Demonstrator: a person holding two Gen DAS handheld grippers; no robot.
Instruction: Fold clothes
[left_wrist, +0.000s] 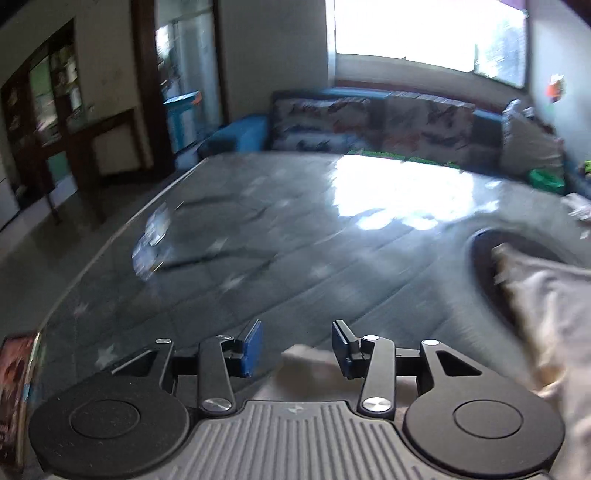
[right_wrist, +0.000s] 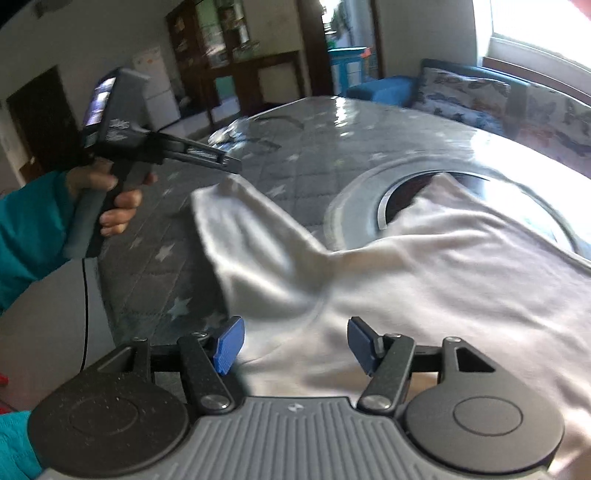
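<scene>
A white T-shirt (right_wrist: 424, 273) lies spread on the dark star-patterned table cover (right_wrist: 155, 258), one sleeve (right_wrist: 243, 229) stretched to the left. My right gripper (right_wrist: 291, 343) is open, its blue pads over the shirt's near edge. My left gripper (left_wrist: 297, 345) is open in its own view, with a bit of white cloth (left_wrist: 314, 365) below the pads and more shirt (left_wrist: 546, 314) at the right. In the right wrist view the left gripper (right_wrist: 229, 164) hovers at the sleeve's tip.
A round metal-rimmed opening (right_wrist: 406, 192) sits in the table, partly under the shirt. A blue sofa with patterned cushions (left_wrist: 369, 118) runs behind the table under a bright window. Wooden cabinets (left_wrist: 55, 110) stand at the left.
</scene>
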